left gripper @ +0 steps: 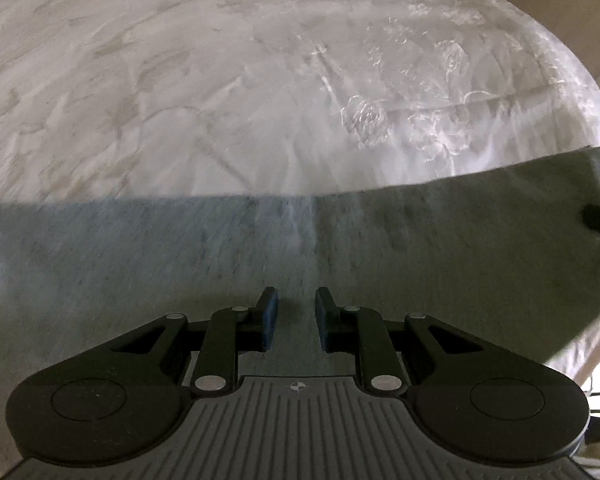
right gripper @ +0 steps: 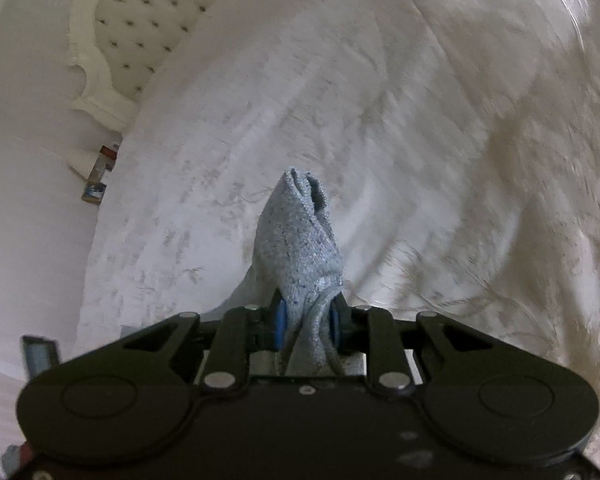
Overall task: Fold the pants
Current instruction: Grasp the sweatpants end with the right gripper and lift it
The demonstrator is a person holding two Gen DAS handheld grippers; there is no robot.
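- Lying flat on bedspread (left gripper: pixel 180 80): one grey pants (left gripper: pixel 220 248); no readable writing seen.
- Left gripper (left gripper: pixel 296 320): fingers spread above cloth, nothing held.
- Right gripper (right gripper: pixel 306 320): bunched pants fabric pinched.

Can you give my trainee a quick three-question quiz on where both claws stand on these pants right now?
1. True or false: the right claw is shut on a bunched piece of the grey pants.
2. The left claw is: A) pinching the bedspread, B) open above flat pants cloth, C) out of view.
3. What pale surface lies beyond the far edge of the pants in the left wrist view?

Key
1. True: cloth sits pinched between the blue pads and sticks up past them.
2. B: its fingers stand apart with nothing between them.
3. The patterned white bedspread.
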